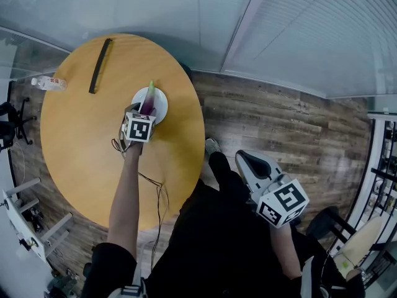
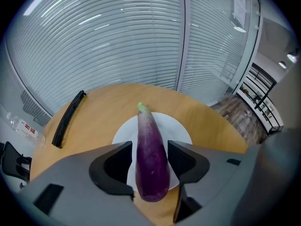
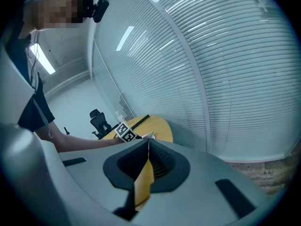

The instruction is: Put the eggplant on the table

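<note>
A long purple eggplant [image 1: 147, 100] with a green stem lies on a small white plate [image 1: 160, 106] near the far edge of the round wooden table [image 1: 80, 141]. My left gripper [image 1: 142, 108] reaches down over the plate. In the left gripper view the eggplant [image 2: 151, 161] runs lengthwise between the two jaws of the left gripper [image 2: 149, 160], which stand wide apart; a sliver of plate [image 2: 181, 131] shows beside the left pad. My right gripper [image 1: 244, 159] hangs off the table over the person's lap, and in its own view the right gripper [image 3: 148, 147] has its tips together, holding nothing.
A black strip [image 1: 100, 65] lies at the table's far left and a water bottle [image 1: 49, 83] lies at its left rim. A thin cable [image 1: 155, 191] trails across the near side. A glass wall with blinds runs behind; an office chair [image 1: 9, 120] stands at left.
</note>
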`<state>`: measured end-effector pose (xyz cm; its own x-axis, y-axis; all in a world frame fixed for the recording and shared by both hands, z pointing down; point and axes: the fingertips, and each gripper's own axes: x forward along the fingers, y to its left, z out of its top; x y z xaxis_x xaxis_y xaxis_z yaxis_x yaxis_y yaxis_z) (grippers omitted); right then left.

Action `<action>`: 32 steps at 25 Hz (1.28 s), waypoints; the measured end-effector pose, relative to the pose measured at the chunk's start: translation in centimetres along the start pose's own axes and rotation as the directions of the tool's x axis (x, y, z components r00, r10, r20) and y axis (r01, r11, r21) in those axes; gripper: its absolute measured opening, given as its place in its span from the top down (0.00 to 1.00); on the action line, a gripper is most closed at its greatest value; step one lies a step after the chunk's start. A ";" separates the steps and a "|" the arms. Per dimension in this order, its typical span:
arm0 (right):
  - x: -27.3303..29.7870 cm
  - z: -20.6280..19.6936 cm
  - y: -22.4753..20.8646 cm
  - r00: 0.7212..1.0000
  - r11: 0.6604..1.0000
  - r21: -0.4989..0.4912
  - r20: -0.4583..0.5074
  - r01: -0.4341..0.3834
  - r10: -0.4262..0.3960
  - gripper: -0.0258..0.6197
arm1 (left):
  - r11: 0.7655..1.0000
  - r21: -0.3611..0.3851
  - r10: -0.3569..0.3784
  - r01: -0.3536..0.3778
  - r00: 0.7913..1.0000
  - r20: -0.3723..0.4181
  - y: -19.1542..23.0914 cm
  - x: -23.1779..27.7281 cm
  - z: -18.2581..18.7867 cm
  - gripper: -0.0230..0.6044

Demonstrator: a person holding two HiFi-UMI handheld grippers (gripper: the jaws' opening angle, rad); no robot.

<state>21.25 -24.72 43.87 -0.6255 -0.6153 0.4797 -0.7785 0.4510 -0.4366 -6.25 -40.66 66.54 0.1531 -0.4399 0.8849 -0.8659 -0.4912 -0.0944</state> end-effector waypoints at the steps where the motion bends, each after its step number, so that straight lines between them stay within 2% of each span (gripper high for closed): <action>1: 0.0 0.1 0.0 1.000 1.000 0.000 0.001 -0.001 0.001 0.93 | 1.000 0.003 -0.002 0.002 1.000 -0.003 0.0 0.0 0.0 0.59; 18: -0.5 0.4 0.3 1.000 1.000 -0.013 0.024 -0.014 0.014 0.93 | 1.000 0.019 0.009 -0.010 1.000 0.009 -0.2 -1.4 0.7 0.58; 32: -2.0 0.8 1.0 0.997 0.998 -0.042 0.060 -0.052 0.054 0.93 | 0.999 0.011 0.049 -0.050 0.998 0.044 -0.8 -4.8 1.2 0.58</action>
<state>21.77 -23.57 41.87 -0.6624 -0.6280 0.4085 -0.7467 0.5091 -0.4282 -5.75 -39.07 61.77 0.1307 -0.4960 0.8584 -0.8672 -0.4768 -0.1434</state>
